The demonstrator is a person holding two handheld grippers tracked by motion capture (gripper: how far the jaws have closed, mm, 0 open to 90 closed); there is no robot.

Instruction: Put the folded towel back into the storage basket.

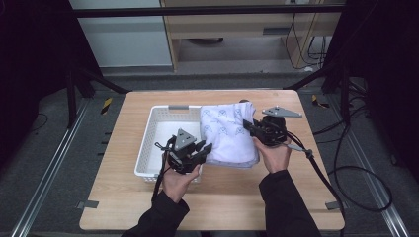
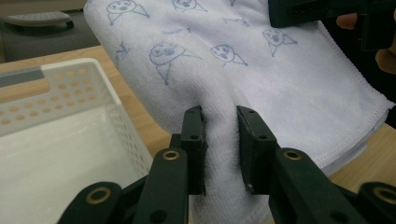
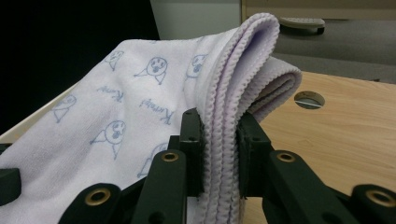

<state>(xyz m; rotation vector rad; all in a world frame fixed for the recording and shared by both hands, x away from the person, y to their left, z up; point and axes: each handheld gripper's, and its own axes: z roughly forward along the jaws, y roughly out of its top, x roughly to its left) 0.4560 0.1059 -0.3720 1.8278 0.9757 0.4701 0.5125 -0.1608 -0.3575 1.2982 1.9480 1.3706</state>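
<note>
A folded white towel [image 1: 226, 132] printed with small blue figures is held up between both grippers, over the right rim of a white perforated basket [image 1: 148, 148]. My left gripper [image 1: 203, 150] is shut on the towel's near left part; its jaws pinch a fold of the towel [image 2: 261, 79] beside the basket [image 2: 56, 140]. On the towel's right edge my right gripper [image 1: 248, 126] is shut too, its jaws clamping the stacked hemmed layers of the towel [image 3: 140, 102].
The wooden table [image 1: 222, 197] has bare room at the front and on the right of the basket. A round hole [image 3: 309, 99] is cut in the tabletop near the far right edge. Cables trail off the table's right side [image 1: 341, 173].
</note>
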